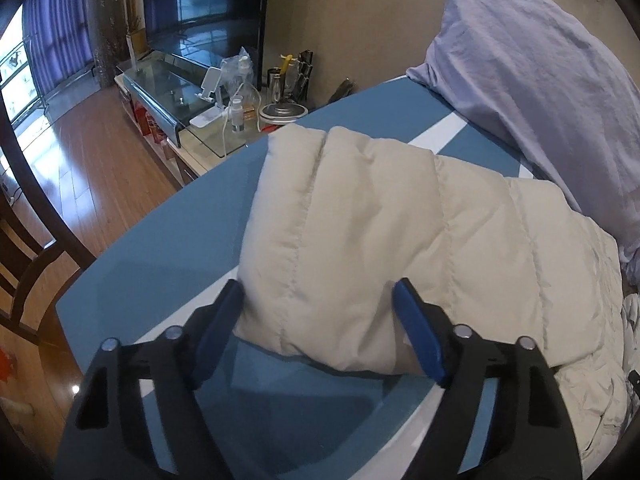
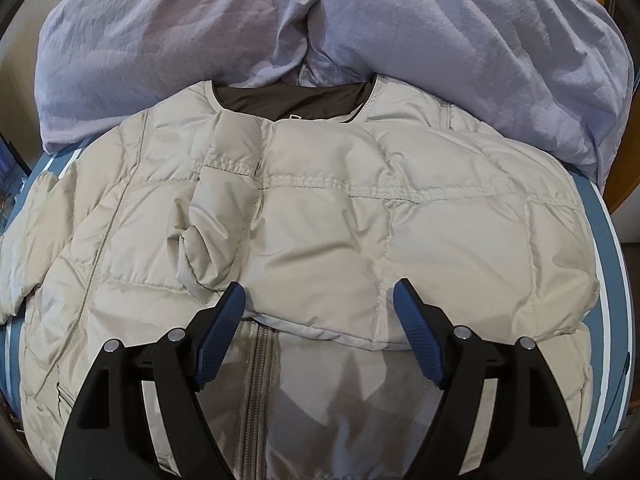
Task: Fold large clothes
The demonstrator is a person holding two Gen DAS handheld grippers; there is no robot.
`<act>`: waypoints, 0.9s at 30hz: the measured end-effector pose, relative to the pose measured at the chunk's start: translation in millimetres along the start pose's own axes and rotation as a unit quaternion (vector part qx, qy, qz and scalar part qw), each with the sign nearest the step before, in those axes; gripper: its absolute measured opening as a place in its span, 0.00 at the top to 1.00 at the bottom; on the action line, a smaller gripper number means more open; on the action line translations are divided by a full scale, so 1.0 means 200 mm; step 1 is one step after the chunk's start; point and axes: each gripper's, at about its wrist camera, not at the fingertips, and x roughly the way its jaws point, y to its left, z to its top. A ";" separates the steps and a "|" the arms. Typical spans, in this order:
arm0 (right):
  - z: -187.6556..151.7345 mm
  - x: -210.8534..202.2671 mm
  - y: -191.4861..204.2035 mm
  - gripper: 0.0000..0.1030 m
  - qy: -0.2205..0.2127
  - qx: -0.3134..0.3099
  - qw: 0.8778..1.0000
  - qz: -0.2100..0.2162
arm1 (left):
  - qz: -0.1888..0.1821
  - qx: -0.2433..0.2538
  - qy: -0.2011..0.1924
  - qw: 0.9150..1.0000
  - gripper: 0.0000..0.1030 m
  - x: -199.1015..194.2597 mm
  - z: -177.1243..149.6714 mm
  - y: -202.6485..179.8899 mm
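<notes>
A cream quilted puffer jacket lies front-up on a blue bed sheet, its brown-lined collar toward the pillows. One sleeve is folded across the chest. In the left wrist view the other sleeve stretches out sideways on the sheet. My left gripper is open, its blue pads on either side of the sleeve's cuff end. My right gripper is open, hovering over the edge of the folded sleeve above the zipper.
Two lavender pillows lie at the head of the bed, against the jacket's collar. Left of the bed stand a glass-topped cabinet with bottles and a phone stand, a TV, a wooden floor and a dark chair.
</notes>
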 end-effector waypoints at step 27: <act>-0.05 -0.14 -0.28 0.24 -0.025 0.033 0.999 0.013 | -0.117 0.026 -0.096 0.988 0.94 -0.51 0.18 -0.49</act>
